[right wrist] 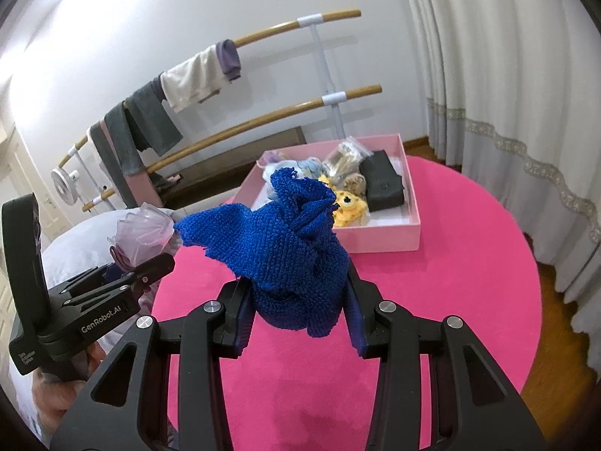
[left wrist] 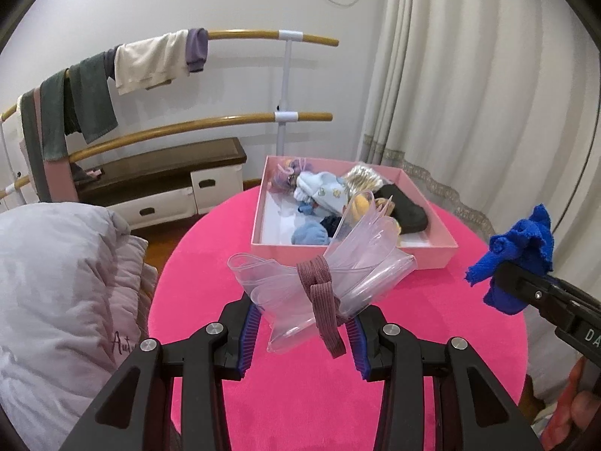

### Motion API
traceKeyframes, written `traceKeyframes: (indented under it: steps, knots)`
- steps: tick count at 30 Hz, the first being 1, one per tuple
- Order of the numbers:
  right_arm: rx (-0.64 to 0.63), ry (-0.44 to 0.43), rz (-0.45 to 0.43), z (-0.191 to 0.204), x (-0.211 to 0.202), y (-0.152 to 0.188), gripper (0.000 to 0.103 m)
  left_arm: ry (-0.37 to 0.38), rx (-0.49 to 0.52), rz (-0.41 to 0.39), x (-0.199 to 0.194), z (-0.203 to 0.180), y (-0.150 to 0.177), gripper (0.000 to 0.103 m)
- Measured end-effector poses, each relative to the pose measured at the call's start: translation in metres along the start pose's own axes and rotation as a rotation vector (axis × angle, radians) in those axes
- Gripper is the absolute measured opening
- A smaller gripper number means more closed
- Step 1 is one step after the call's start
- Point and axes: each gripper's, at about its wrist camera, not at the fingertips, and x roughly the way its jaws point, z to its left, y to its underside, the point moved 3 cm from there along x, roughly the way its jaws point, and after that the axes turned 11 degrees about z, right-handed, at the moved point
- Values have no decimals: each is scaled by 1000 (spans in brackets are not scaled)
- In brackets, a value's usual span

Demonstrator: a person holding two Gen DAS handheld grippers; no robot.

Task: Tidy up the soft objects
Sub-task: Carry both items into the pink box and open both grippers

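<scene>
Pink felt covers the round table (left wrist: pixel 210 263) where a pink box (left wrist: pixel 353 253), already part-filled with socks and plush toys, is set at the far side near the curtain (left wrist: pixel 469 94). A clear plastic bundle (left wrist: pixel 330 274) tied with a mauve band (left wrist: pixel 319 282) is clamped between the fingers of the left gripper (left wrist: pixel 300 334) and held above the felt, its long axis running from near-left to far-right, the flared end aimed at the box. A blue knitted cloth (right wrist: pixel 293 248) is pinched in the right gripper (right wrist: pixel 298 319), bunched upright with a loose corner trailing left. Both loads appear to be carried clear of the table for dropping into the box.
</scene>
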Motion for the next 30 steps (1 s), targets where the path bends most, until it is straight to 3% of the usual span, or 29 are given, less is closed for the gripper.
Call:
traceKeyframes:
  steps: [8,16,24,30]
  knots:
    - [-25,-5,-31,10,-19,1,38,0,2,-34,-43,-3,13,38]
    - [-33,-10,-41,11,-25,2,38,14,-14,-41,-59,-4,15,38]
    - [-23,16,-77,-6,-30,-30,38,31,-24,-42,-41,-5,-15,38]
    - [-40,28,-94,-9,-23,-68,38,43,-21,-57,-16,-6,-59,38]
